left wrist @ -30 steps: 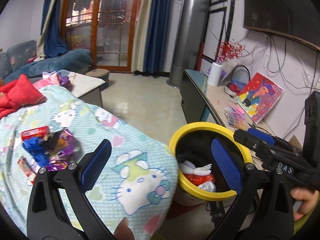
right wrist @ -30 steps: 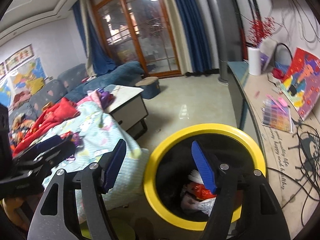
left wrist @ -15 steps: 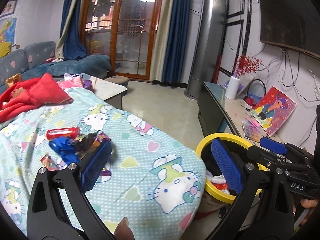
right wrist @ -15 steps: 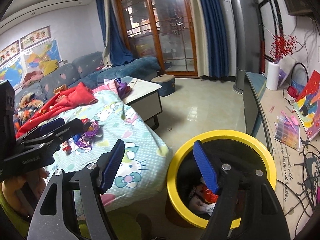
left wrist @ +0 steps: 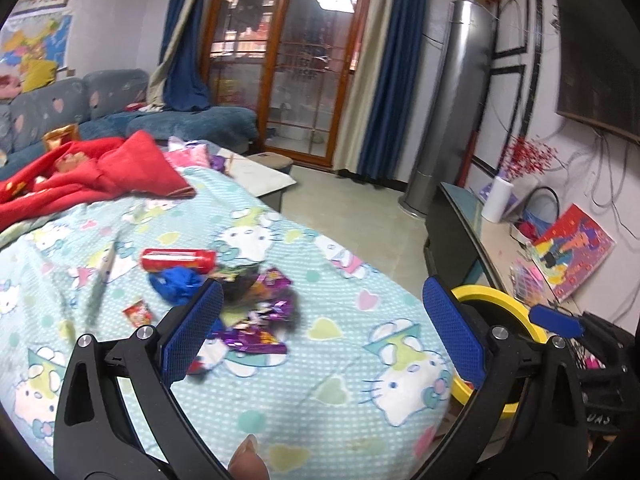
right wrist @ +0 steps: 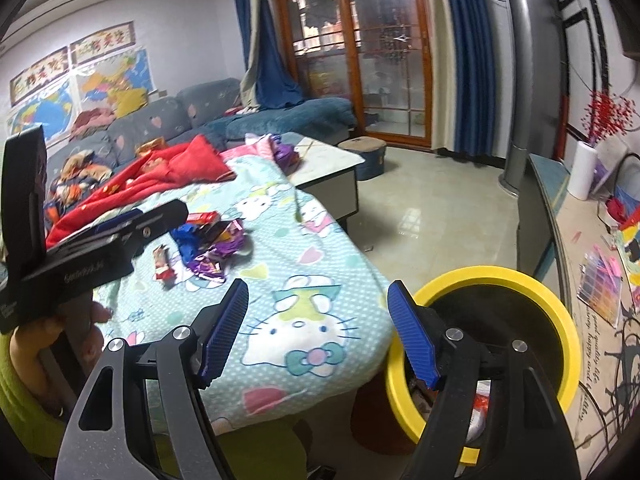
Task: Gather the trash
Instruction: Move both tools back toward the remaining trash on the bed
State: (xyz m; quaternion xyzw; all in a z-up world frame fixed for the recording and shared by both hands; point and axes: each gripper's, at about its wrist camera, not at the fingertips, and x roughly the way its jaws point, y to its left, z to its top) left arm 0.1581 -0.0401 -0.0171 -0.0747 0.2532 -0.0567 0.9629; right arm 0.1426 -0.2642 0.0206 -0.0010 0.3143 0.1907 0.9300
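Far left of the table: red blanket [left wrist: 92, 176] bunched on the cartoon-cat tablecloth [left wrist: 328, 360]. Not trash, leave it.

Trash pile sits mid-cloth: red tube wrapper [left wrist: 178, 258] lying flat, blue crumpled piece [left wrist: 176, 282] touching it on the near side, small red sachet [left wrist: 138, 313] a little apart toward the left, purple foil wrappers [left wrist: 256, 320] heaped toward the right. The pile is motion-blurred in the left view; the piece count is uncertain.

Left gripper [left wrist: 320, 332]: jaws spread wide, nothing between them, aimed over the pile's near edge.

Right gripper [right wrist: 316, 336]: jaws likewise released and empty, held above the cloth's near corner, just beside the bin.

Yellow-rimmed bin [right wrist: 560, 320] stands on the floor at the table's right end, some trash visible inside.

Judged step: reaching in for the next piece.

Risks:
- Foil wrappers overlap. A pinch may take one, drag the rest, and scatter them off the edge.
- The cloth is soft. A low approach could catch fabric with the wrapper and pull the whole pile.
- Thin sachet lies flat and may slip out of the pads.
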